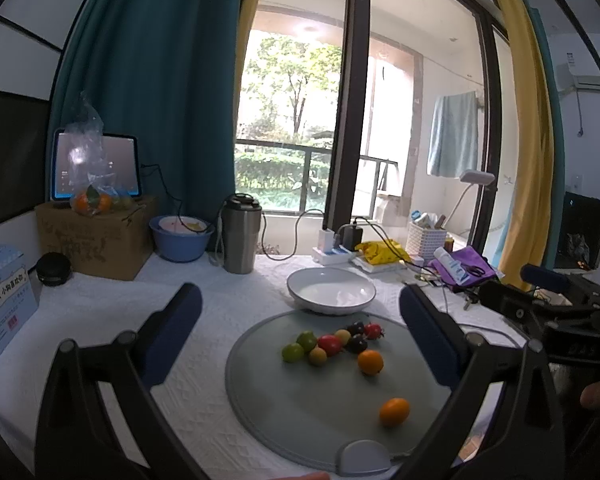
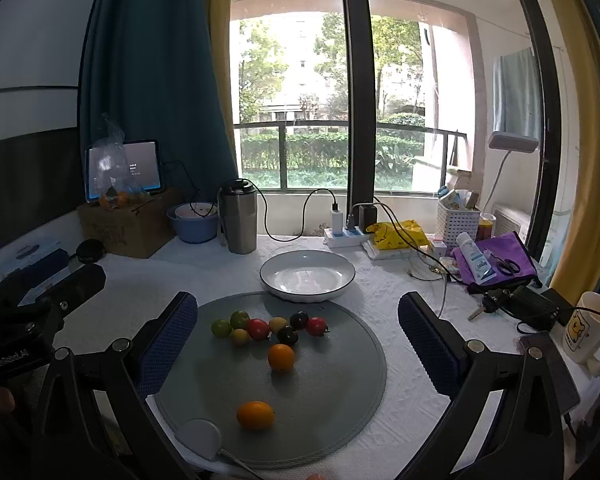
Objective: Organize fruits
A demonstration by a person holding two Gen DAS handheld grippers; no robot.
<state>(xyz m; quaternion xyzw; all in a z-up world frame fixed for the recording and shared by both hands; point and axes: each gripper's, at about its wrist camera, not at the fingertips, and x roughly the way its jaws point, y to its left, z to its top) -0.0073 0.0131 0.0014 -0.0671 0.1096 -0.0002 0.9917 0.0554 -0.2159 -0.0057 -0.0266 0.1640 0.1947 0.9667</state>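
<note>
Both the left tongs [image 1: 300, 322] and right tongs [image 2: 298, 322] hover spread and empty over the grey mat [image 2: 340, 400], whose near orange kumquat [image 2: 255, 415], long axis left-right, lies nearest the right tongs, short of the empty white plate [image 2: 307, 275].

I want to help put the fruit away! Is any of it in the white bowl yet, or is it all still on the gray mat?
Nothing is done yet: the white bowl is empty. Nothing is in hand either; the left gripper and right gripper are both open and hold nothing. Everything is left: the small tomatoes and two orange fruits all sit on the gray mat.
</note>
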